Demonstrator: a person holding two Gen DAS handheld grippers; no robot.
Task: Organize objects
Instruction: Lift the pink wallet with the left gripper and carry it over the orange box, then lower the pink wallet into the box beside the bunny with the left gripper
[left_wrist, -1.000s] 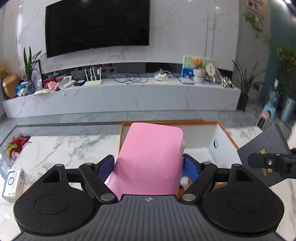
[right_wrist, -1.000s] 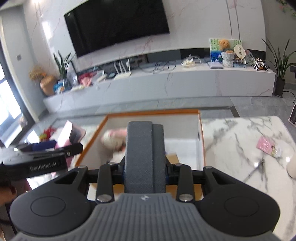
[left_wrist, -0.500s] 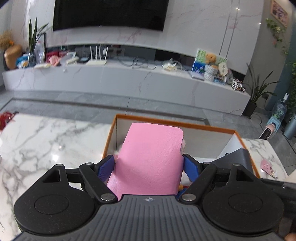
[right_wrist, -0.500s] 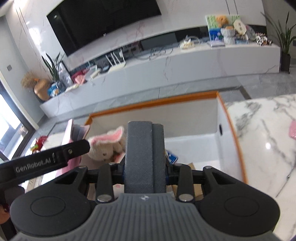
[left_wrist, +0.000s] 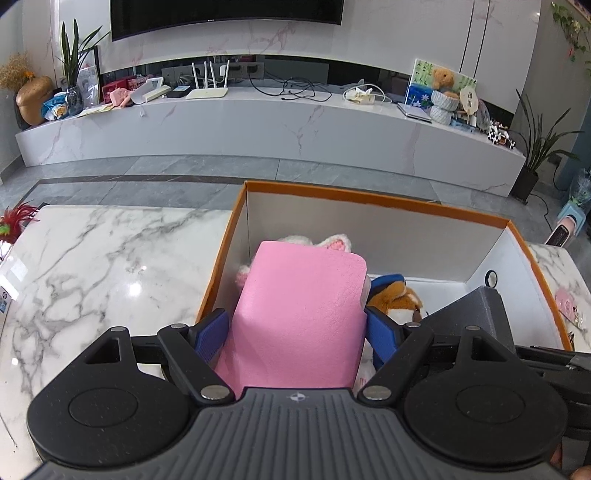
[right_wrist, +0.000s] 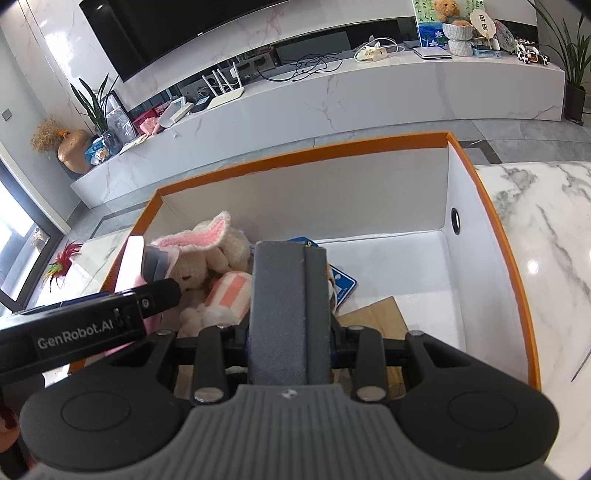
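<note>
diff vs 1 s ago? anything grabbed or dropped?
Both grippers came down over the orange-rimmed box, so the plush toys inside now show. Nothing grabbed or released: the left gripper still clamps the pink notebook, and the right gripper still holds the dark grey case.

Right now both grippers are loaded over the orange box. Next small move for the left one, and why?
Probably lower it a little further, then open. The left gripper clamps the pink wallet by its sides, above the near left corner of the orange box, just over the plush rabbit. The right gripper with its grey case sits close alongside, so keep the drop straight.
</note>
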